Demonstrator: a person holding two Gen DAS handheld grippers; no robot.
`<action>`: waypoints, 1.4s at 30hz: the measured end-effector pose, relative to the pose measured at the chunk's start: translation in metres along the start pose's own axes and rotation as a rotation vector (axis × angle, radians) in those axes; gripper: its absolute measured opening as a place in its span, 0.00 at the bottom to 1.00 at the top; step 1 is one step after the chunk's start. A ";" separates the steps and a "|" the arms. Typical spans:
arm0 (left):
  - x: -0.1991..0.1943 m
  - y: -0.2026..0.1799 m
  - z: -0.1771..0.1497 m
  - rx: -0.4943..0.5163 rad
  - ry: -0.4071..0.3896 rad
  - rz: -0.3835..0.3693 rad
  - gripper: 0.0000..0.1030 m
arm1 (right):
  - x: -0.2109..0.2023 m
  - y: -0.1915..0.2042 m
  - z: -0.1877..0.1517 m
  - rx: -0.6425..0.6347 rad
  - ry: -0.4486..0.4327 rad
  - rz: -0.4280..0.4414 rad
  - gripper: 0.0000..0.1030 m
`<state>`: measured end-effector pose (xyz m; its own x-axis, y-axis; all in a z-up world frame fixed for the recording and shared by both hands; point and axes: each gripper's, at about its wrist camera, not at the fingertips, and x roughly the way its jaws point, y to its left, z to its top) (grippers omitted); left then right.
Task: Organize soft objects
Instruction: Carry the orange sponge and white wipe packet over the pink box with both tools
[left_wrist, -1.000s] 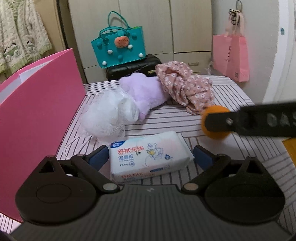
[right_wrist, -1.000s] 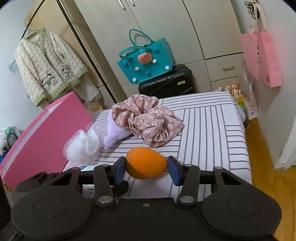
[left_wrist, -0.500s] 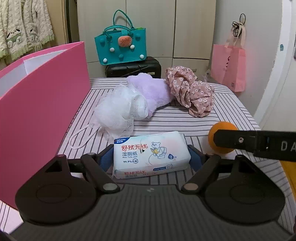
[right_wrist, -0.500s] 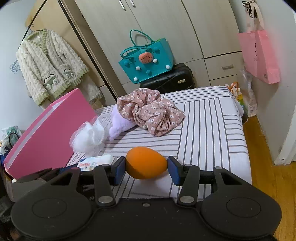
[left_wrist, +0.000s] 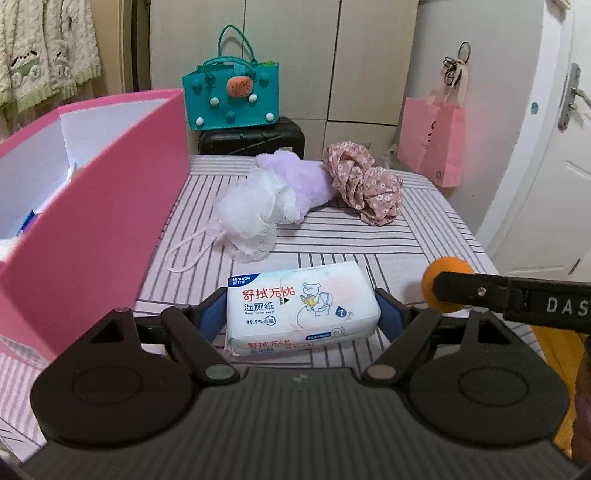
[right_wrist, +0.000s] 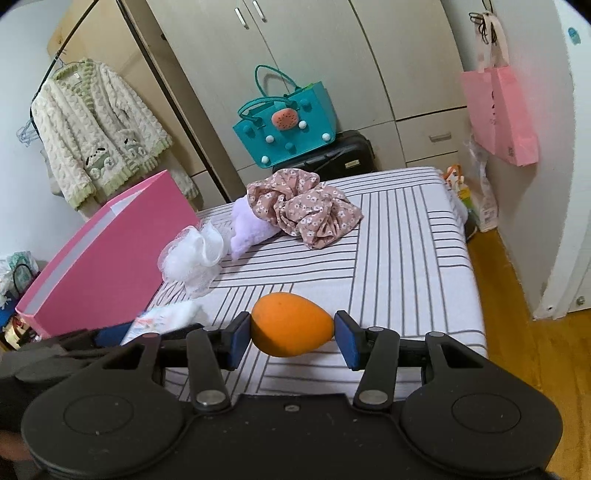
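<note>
My left gripper (left_wrist: 301, 314) is shut on a white pack of wet wipes (left_wrist: 295, 295), both blue pads pressing its short ends just above the striped bed cover (left_wrist: 369, 243). My right gripper (right_wrist: 293, 334) is shut on an orange egg-shaped sponge (right_wrist: 290, 325), which also shows at the right of the left wrist view as the orange sponge (left_wrist: 439, 267). A white mesh bath puff (left_wrist: 251, 218), a purple plush (left_wrist: 306, 181) and a floral pink cloth (left_wrist: 365, 184) lie together farther back. An open pink box (left_wrist: 110, 206) stands along the left.
Behind the bed a teal felt bag (right_wrist: 288, 122) sits on a black suitcase (right_wrist: 340, 155). A pink paper bag (right_wrist: 498, 110) hangs on the right wall and a cream cardigan (right_wrist: 96, 125) hangs at the left. Wooden floor (right_wrist: 517, 332) runs along the bed's right edge.
The left jaws closed onto the wipes pack and lifted it slightly. Both grippers drew back from the pile, and the inside of the pink box came into the left wrist view.
</note>
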<state>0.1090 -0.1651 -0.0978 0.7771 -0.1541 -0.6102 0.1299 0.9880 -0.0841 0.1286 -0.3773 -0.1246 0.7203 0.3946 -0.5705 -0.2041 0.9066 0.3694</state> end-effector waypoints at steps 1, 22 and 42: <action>-0.004 0.002 0.001 0.004 0.001 -0.004 0.78 | -0.003 0.002 -0.001 -0.009 0.001 -0.003 0.53; -0.102 0.058 0.037 0.086 0.110 -0.143 0.79 | -0.045 0.076 0.007 -0.262 0.174 0.132 0.53; -0.116 0.149 0.079 0.093 0.203 -0.181 0.79 | -0.045 0.180 0.063 -0.489 0.124 0.205 0.53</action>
<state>0.0865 -0.0007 0.0224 0.5984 -0.3123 -0.7378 0.3183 0.9378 -0.1387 0.1013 -0.2412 0.0139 0.5553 0.5589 -0.6159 -0.6382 0.7612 0.1153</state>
